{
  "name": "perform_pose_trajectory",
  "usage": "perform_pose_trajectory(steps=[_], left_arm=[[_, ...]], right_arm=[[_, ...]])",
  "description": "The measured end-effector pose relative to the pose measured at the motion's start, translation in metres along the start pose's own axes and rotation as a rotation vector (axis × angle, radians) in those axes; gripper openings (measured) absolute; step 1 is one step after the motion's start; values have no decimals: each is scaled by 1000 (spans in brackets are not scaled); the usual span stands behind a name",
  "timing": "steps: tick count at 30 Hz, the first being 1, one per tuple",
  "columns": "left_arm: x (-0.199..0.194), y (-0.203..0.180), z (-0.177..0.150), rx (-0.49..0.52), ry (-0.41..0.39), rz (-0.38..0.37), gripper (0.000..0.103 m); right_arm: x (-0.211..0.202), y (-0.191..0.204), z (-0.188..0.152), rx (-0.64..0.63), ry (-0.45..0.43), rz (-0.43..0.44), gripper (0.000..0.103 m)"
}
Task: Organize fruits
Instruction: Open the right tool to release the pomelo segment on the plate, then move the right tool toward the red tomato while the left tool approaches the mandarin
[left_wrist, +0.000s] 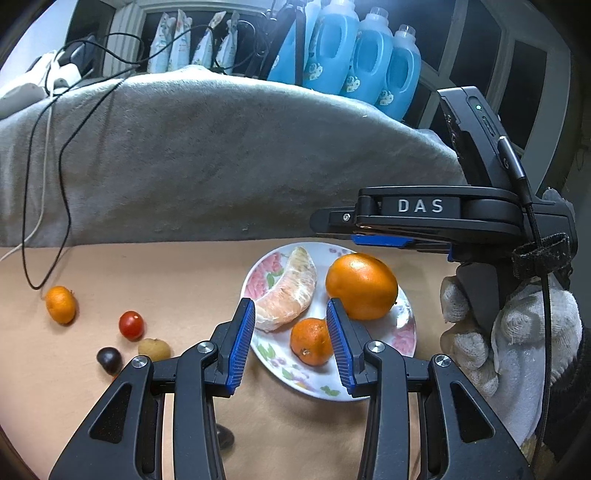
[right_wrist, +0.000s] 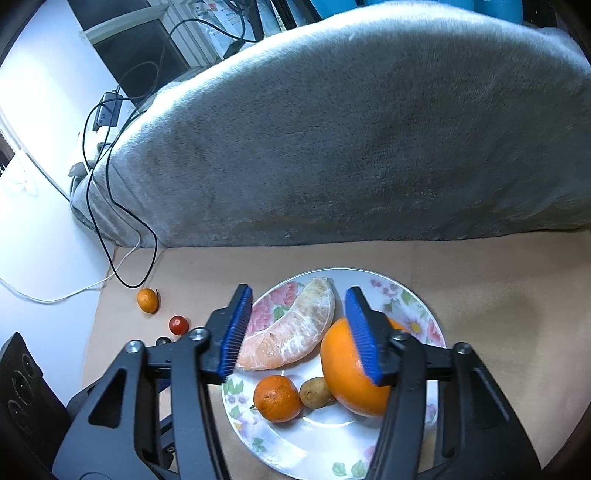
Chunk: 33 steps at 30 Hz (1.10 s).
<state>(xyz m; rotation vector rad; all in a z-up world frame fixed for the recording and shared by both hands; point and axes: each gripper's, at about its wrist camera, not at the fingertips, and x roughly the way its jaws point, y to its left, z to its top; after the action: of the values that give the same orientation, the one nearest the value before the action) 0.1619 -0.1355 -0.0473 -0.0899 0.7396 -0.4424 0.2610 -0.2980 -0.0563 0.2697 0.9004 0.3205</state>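
Both grippers' fingers (right_wrist: 236, 325) spread wide, seemingly empty, above plate (right_wrist: 325, 446).

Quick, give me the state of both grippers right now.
Left gripper: open, holding nothing, above the plate.
Right gripper: open, holding nothing, above the plate.

My right gripper (right_wrist: 295, 328) hangs parted over the floral plate (right_wrist: 317, 443) at lower centre, holding pomelo wedge (right_wrist: 291, 332), big orange (right_wrist: 347, 373), mandarin (right_wrist: 277, 398), brownish small fruit (right_wrist: 316, 392). Left of it: a second mandarin (right_wrist: 147, 300), cherry tomato (right_wrist: 178, 324).
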Motion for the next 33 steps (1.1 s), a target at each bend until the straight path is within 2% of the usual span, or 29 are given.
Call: perform_pose_trajectory(steps=[5, 7, 9, 15, 19, 23, 26, 33], left_arm=[[-11, 3, -2, 3, -11, 18, 39], [-15, 4, -3, 3, -17, 27, 44], [-20, 6, -4, 3, -24, 39, 53], [-35, 16, -8, 1, -45, 69, 64], [-45, 28, -14, -5, -51, 92, 64], [-52, 42, -19, -15, -50, 118, 68], [-57, 55, -23, -30, -51, 139, 68], [-67, 93, -36, -59, -24, 201, 68]], right_arm=[[-9, 8, -4, -28, -19, 5, 72], [-12, 13, -7, -51, -27, 5, 75], [-16, 18, -11, -76, -35, 5, 80], [-30, 35, -25, -163, -83, -9, 86], [-37, 47, -34, -205, -108, 12, 86], [-42, 57, -40, -218, -129, 55, 96], [-46, 67, -47, -233, -146, 91, 96], [-46, 93, -62, -318, -95, 117, 96]])
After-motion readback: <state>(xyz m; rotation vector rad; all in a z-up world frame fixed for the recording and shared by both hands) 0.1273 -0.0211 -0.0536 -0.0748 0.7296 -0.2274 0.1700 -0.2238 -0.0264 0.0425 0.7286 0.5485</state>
